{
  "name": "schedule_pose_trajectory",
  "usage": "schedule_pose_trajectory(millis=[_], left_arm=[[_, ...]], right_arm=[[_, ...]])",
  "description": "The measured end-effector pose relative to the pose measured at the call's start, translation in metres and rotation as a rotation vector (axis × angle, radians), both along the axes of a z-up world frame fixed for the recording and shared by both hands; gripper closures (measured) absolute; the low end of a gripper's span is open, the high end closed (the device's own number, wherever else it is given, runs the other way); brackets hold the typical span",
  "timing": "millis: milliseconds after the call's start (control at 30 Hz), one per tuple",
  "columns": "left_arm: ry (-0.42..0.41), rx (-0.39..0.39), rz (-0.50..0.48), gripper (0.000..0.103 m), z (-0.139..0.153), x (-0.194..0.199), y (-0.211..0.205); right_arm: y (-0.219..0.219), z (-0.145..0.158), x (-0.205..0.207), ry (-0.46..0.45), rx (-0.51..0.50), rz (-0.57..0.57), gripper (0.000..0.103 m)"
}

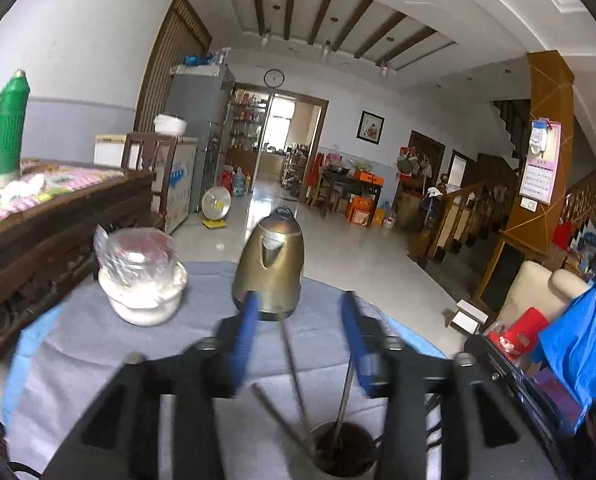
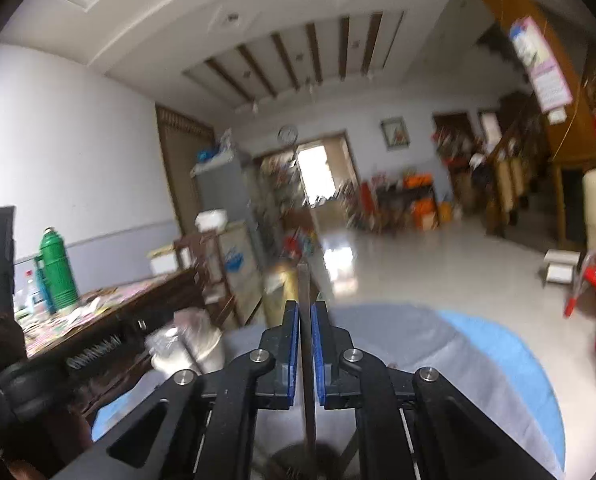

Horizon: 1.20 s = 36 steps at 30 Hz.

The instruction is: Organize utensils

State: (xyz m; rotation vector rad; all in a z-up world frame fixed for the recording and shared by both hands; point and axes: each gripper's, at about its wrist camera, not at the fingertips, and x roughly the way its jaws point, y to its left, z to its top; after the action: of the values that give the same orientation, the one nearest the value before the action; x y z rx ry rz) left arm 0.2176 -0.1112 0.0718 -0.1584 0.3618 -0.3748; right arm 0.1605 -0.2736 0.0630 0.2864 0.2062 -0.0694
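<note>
The left gripper [image 1: 298, 344], its blue-padded jaws spread apart and grasping nothing, hangs over the dark round utensil cup [image 1: 343, 450] at six o'clock in the left wrist view, seemingly so that whatever it brings can drop straight into the cup. Three thin metal utensils [image 1: 294, 368] lean out of that cup, fanning toward eleven, twelve and one o'clock between the jaws; what kind they are I cannot tell. The right gripper [image 2: 305, 344] is clenched on one flat grey metal utensil handle [image 2: 303, 292], held upright in the centre of its view with the lower end aimed at the cup's blurred dark rim [image 2: 298, 456] at six o'clock, a hold that judging by the task suits lowering it in. On the blue-and-grey cloth-covered round table [image 1: 98, 344] stand one brass-coloured metal kettle [image 1: 270, 268] at twelve o'clock and one white bowl stack topped with crinkled clear plastic [image 1: 142, 272] at ten o'clock. One green thermos flask [image 1: 10, 128] stands on the dark wooden side cabinet [image 1: 58, 216] at nine o'clock.
</note>
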Motion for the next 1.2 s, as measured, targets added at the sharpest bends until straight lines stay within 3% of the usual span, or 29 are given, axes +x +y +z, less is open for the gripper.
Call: schedule_pose_trajectory(millis=[33, 100, 267, 333, 367, 400, 433, 700, 933, 1200], left_arm=[[-0.011, 0.011, 0.003, 0.052, 0.004, -0.006, 0.006], [-0.011, 0.043, 0.001, 0.033, 0.010, -0.017, 0.018], [0.089, 0.122, 0.004, 0.020, 0.002, -0.039, 0.048], [0.155, 0.171, 0.024, 0.020, -0.010, -0.047, 0.055], [0.180, 0.195, 0.044, 0.020, -0.017, -0.053, 0.057], [0.198, 0.216, 0.064, 0.020, -0.023, -0.058, 0.058], [0.216, 0.235, 0.080, 0.020, -0.028, -0.062, 0.060], [0.291, 0.324, 0.169, 0.020, -0.047, -0.078, 0.065], [0.239, 0.360, 0.183, 0.019, -0.031, -0.096, 0.054], [0.152, 0.414, 0.200, 0.014, -0.013, -0.146, 0.039]], right_arm=[[-0.002, 0.001, -0.002, 0.009, 0.006, 0.009, 0.091], [-0.007, 0.005, -0.012, 0.019, 0.022, 0.034, 0.088], [-0.014, 0.013, -0.052, 0.001, 0.057, 0.069, 0.077], [-0.009, 0.012, -0.065, 0.005, 0.074, 0.087, 0.066], [-0.006, 0.011, -0.070, 0.011, 0.078, 0.095, 0.049], [-0.002, 0.009, -0.075, 0.016, 0.075, 0.102, 0.040], [0.003, 0.007, -0.081, 0.017, 0.066, 0.109, 0.037], [0.031, -0.012, -0.104, 0.116, -0.022, 0.101, 0.037], [0.027, -0.010, -0.125, 0.143, -0.018, 0.056, 0.037], [0.021, -0.006, -0.159, 0.143, 0.015, 0.013, 0.037]])
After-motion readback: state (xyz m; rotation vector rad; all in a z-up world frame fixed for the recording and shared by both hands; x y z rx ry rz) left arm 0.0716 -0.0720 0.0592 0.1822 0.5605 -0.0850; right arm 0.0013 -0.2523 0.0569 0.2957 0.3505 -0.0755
